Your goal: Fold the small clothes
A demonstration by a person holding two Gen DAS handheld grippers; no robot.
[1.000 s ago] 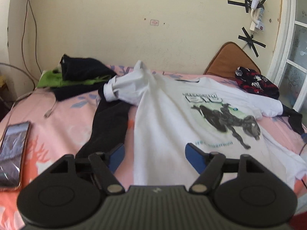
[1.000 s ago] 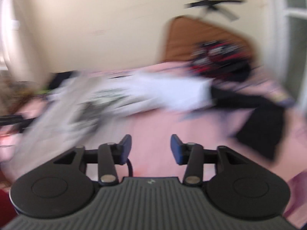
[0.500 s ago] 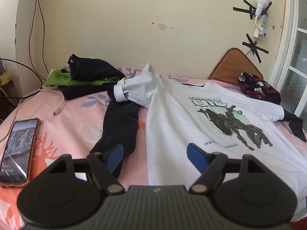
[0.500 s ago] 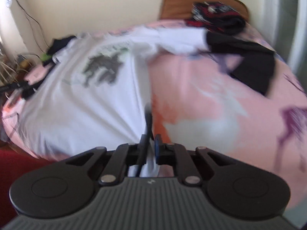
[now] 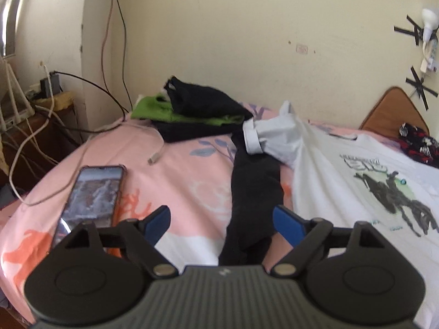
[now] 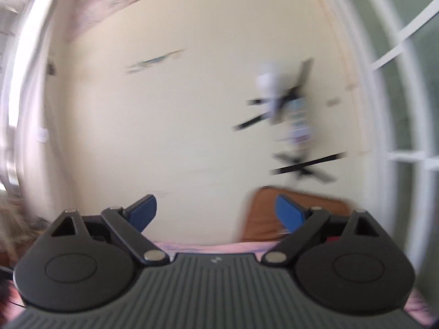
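While your white T-shirt [image 5: 343, 192] lies flat and unfolded (a folded pile [image 5: 192, 109] waits behind), both jaws are opening, empty: left gripper [image 5: 221, 220]; right gripper [image 6: 215, 211].

On the bed [image 5: 175, 181]: printed T-shirt [image 5: 356, 192] spread flat at right, one sleeve [image 5: 274, 137] bunched at its far left corner. Just left of the shirt, touching its edge, a long dark garment [image 5: 255, 197] running from near edge toward the back. Behind that, by the wall, a stack of folded clothes [image 5: 192, 109]. Phone [image 5: 93, 192] lying flat at near left, a cable end [image 5: 155, 157] between phone and stack. Pillow [image 5: 389, 112] propped against the wall at far right, a patterned garment [image 5: 417, 142] in front of it. Side table [image 5: 41, 120] with wires left of the bed.
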